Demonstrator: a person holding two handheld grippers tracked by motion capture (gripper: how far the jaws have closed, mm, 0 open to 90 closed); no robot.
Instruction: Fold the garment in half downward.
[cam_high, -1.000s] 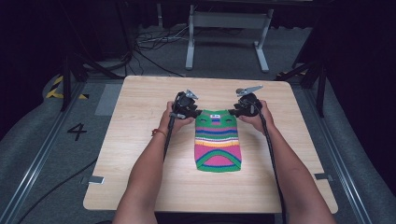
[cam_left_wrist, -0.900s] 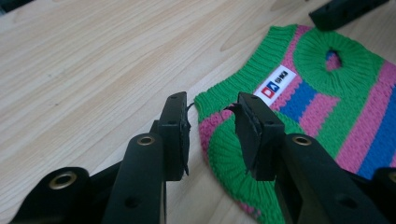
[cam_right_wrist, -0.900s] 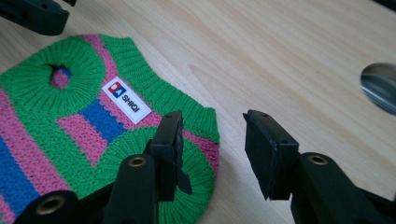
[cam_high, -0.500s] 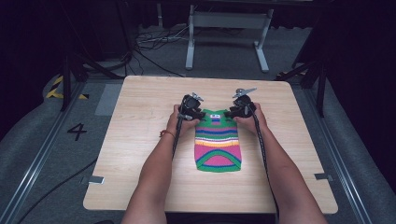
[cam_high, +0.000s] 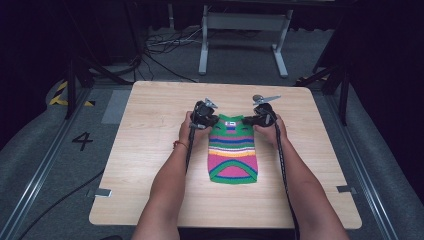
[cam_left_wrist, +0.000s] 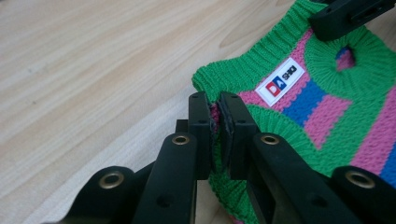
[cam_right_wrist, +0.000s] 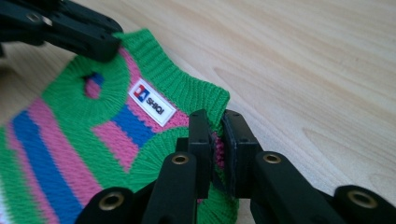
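Observation:
A small knitted sweater (cam_high: 232, 150) with green, pink, blue and yellow stripes lies flat on the wooden table (cam_high: 150, 130), neck end away from the person. My left gripper (cam_high: 214, 120) is at its top left corner and my right gripper (cam_high: 248, 120) at its top right corner. In the left gripper view the jaws (cam_left_wrist: 215, 116) have just been closing and now pinch the green and pink shoulder edge of the sweater (cam_left_wrist: 327, 121). In the right gripper view the jaws (cam_right_wrist: 216, 135) have likewise just closed on the other shoulder of the sweater (cam_right_wrist: 93, 121). A white label (cam_left_wrist: 280, 80) sits below the neck.
Bare wood surrounds the sweater on all sides. Beyond the table's far edge stand a metal frame (cam_high: 245, 37) and loose cables (cam_high: 160, 47) on the grey floor. A "4" marking (cam_high: 82, 141) is on the floor at the left.
Both grippers have edged inward onto the sweater's top corners. The sweater lies where it was.

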